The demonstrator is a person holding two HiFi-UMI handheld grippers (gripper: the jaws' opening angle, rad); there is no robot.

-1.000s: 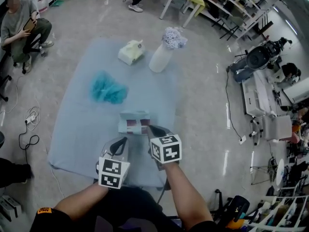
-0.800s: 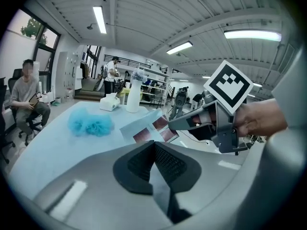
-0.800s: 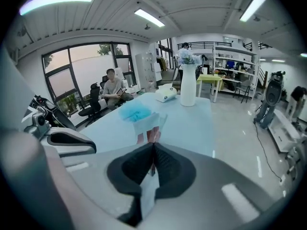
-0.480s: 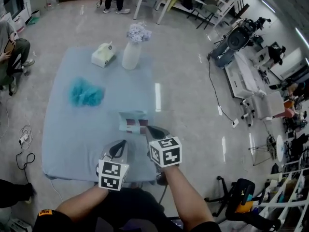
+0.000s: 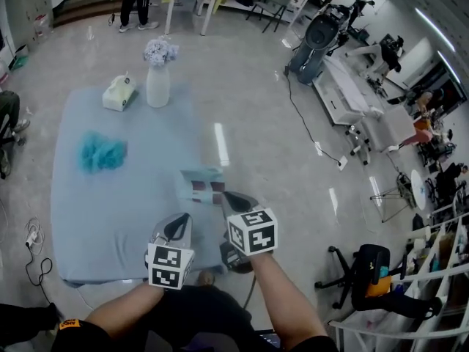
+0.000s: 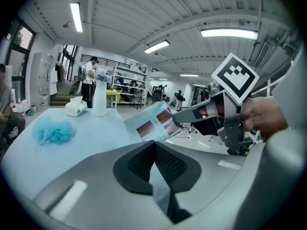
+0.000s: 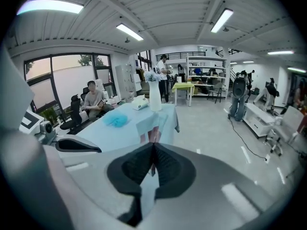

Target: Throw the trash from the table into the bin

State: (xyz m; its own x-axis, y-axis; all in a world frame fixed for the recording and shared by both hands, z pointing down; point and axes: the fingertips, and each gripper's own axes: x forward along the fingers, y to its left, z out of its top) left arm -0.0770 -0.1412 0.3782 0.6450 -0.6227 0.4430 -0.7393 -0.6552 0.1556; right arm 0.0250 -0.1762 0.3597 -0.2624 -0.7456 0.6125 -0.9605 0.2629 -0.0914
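My right gripper (image 5: 226, 195) is shut on a light blue packet (image 5: 201, 187) with red-brown pictures and holds it in the air over the right edge of the blue-covered table (image 5: 110, 211). The same packet (image 6: 151, 123) shows in the left gripper view, pinched by the right gripper (image 6: 177, 120). In the right gripper view the packet (image 7: 152, 123) stands edge-on between the shut jaws (image 7: 153, 145). My left gripper (image 5: 179, 222) sits just left of it, shut and empty (image 6: 154, 143). A teal fluffy ball (image 5: 101, 152) lies on the table. No bin is plainly in view.
A tissue box (image 5: 118, 92) and a white vase of flowers (image 5: 156, 83) stand at the table's far end. A dark round object (image 5: 234, 259) sits on the floor by the table's near right corner. Exercise equipment and benches fill the right side; people stand at the back.
Both grippers have moved right across the table, carrying the packet from over its middle to its right edge. The right grip on the packet is unchanged.
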